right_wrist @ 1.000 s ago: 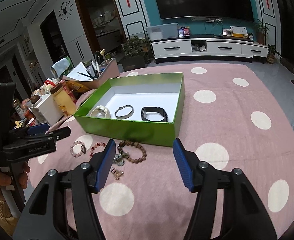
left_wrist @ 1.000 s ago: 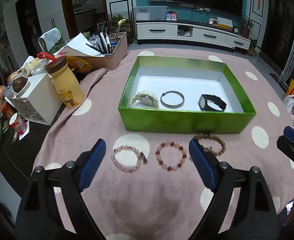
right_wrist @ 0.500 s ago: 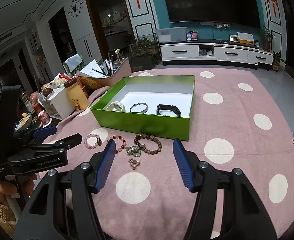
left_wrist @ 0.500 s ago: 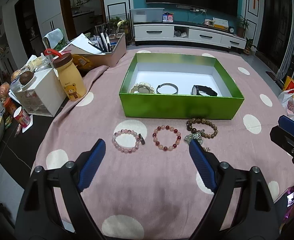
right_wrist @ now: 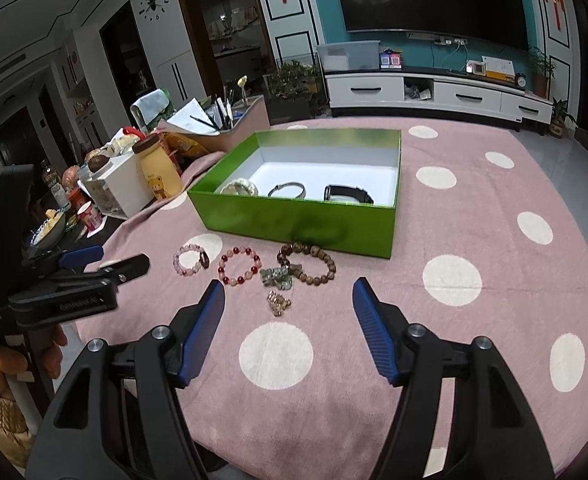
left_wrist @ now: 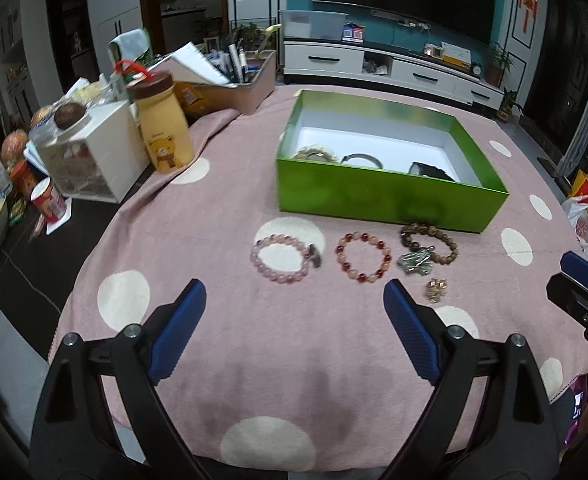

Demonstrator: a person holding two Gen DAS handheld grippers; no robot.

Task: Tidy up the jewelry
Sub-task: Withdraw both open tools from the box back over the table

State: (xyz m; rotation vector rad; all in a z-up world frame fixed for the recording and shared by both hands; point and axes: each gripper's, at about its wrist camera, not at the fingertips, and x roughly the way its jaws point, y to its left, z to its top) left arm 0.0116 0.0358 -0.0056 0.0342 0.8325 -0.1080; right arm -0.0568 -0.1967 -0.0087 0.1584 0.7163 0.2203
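Observation:
A green box (left_wrist: 389, 196) (right_wrist: 294, 220) on the pink dotted cloth holds a cream bracelet (right_wrist: 238, 186), a metal bangle (right_wrist: 287, 189) and a black watch (right_wrist: 348, 194). In front of it lie a pale pink bead bracelet (left_wrist: 282, 259) (right_wrist: 190, 259), a red bead bracelet (left_wrist: 363, 256) (right_wrist: 240, 265), a brown bead bracelet (left_wrist: 429, 242) (right_wrist: 309, 262), a greenish charm (left_wrist: 415, 263) (right_wrist: 278, 275) and a small gold piece (left_wrist: 436, 289) (right_wrist: 278, 303). My left gripper (left_wrist: 294, 304) and right gripper (right_wrist: 288, 300) are open and empty, held back from the jewelry.
A yellow bear bottle (left_wrist: 165, 124), a white basket (left_wrist: 90, 156), snack cans and a tray of pens (left_wrist: 234, 80) crowd the table's left side. The table edge runs close below both grippers. A bag (left_wrist: 583, 220) stands off the right edge.
Both grippers have pulled back and up from the box, so the bracelets, charm and gold piece now lie farther ahead. Both stay open.

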